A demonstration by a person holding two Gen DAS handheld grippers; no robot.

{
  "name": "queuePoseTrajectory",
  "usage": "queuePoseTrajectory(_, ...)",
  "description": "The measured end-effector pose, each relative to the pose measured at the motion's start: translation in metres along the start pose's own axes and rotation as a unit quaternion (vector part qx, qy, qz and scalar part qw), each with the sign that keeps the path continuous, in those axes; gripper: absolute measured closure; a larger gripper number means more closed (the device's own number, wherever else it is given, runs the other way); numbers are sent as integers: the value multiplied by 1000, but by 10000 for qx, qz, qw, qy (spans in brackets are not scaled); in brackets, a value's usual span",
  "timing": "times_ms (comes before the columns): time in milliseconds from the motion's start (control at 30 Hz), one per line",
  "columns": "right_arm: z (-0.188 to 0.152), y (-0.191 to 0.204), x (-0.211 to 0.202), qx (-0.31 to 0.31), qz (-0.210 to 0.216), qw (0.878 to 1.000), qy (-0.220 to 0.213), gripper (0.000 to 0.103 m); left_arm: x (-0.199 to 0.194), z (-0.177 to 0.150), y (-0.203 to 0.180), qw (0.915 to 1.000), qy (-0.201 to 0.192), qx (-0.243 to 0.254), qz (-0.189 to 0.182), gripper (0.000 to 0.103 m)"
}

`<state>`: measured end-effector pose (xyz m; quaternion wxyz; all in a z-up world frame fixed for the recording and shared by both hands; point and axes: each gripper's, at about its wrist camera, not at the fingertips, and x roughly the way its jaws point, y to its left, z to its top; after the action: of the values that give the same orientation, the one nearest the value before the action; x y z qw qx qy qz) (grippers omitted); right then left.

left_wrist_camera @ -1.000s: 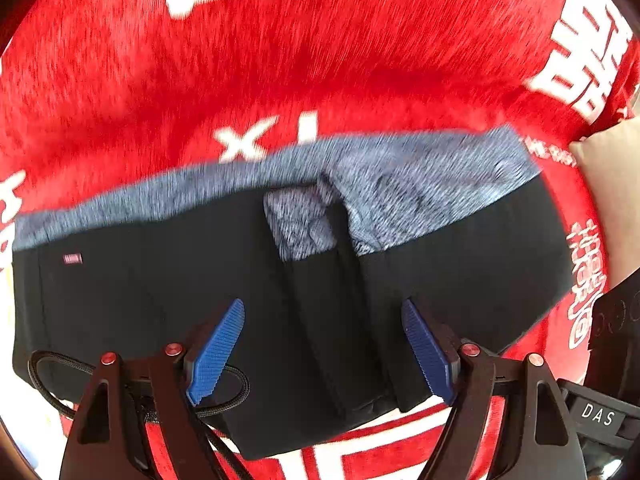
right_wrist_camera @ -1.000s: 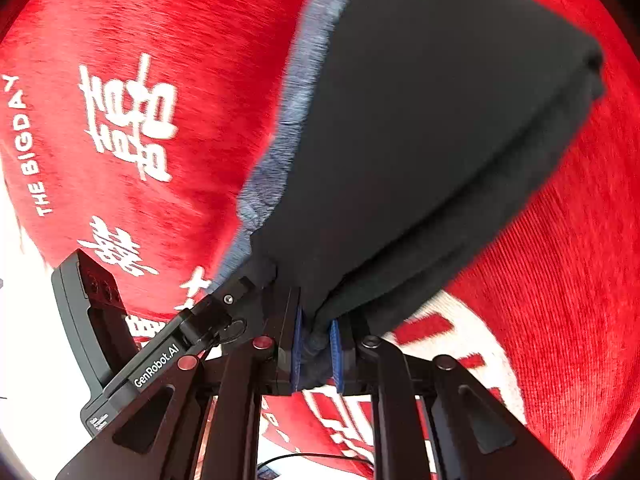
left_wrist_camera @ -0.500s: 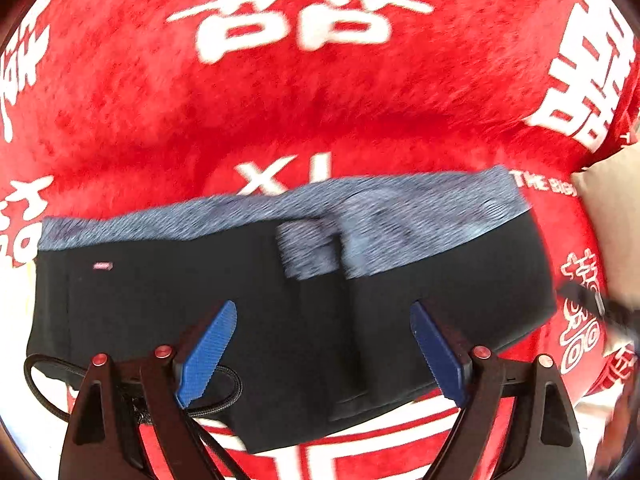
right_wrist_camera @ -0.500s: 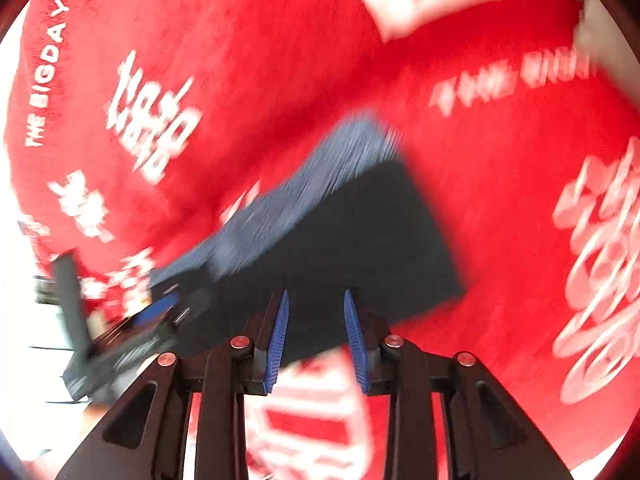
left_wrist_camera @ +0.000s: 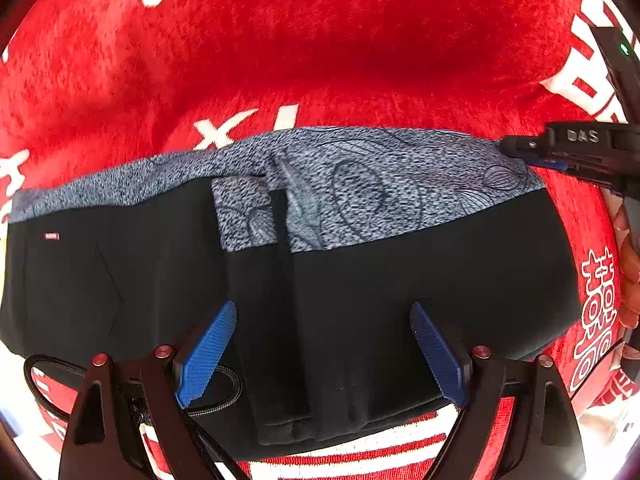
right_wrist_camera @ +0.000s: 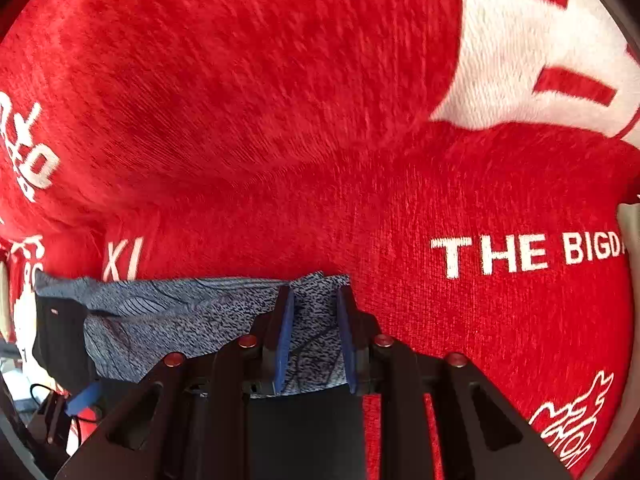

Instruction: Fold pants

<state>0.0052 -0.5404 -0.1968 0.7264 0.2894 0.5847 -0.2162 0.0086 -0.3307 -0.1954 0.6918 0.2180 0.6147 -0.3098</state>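
Note:
The black pants (left_wrist_camera: 360,280) with a grey patterned waistband (left_wrist_camera: 380,184) lie folded on the red blanket (left_wrist_camera: 320,60). My left gripper (left_wrist_camera: 324,352) is wide open just above the black fabric, holding nothing. My right gripper (right_wrist_camera: 314,340) is partly open with the waistband's right corner (right_wrist_camera: 316,320) between its blue pads (right_wrist_camera: 285,344); the pads stand apart from the cloth. The right gripper also shows at the right edge of the left wrist view (left_wrist_camera: 560,152), at the waistband's corner.
The red blanket carries white characters and the words "THE BIGDAY" (right_wrist_camera: 520,256). A raised fold of blanket (right_wrist_camera: 280,120) lies behind the pants. A black cable (left_wrist_camera: 52,368) loops by the left gripper. The person's hand (left_wrist_camera: 628,264) shows at the right edge.
My right gripper let go of the folded pants, swung away, and now sits low at the waistband's right corner. My left gripper stayed open over the pants, now slightly closer.

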Motion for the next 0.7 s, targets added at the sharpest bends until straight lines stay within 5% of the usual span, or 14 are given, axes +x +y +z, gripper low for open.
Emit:
queuePoseTrajectory(333,11,-16,1,237,690,9957,567,68,1,-1,1,10000,-44,-9,20,13)
queuePoseTrajectory(467,7,-9,0,-74,456,9977,488,86,2,0,0,10000,-33,4,-21,13)
queuePoseTrajectory(700,4,-5,17,211,106,9991,351,88,9,2,6,10000,-39,54,-14,10)
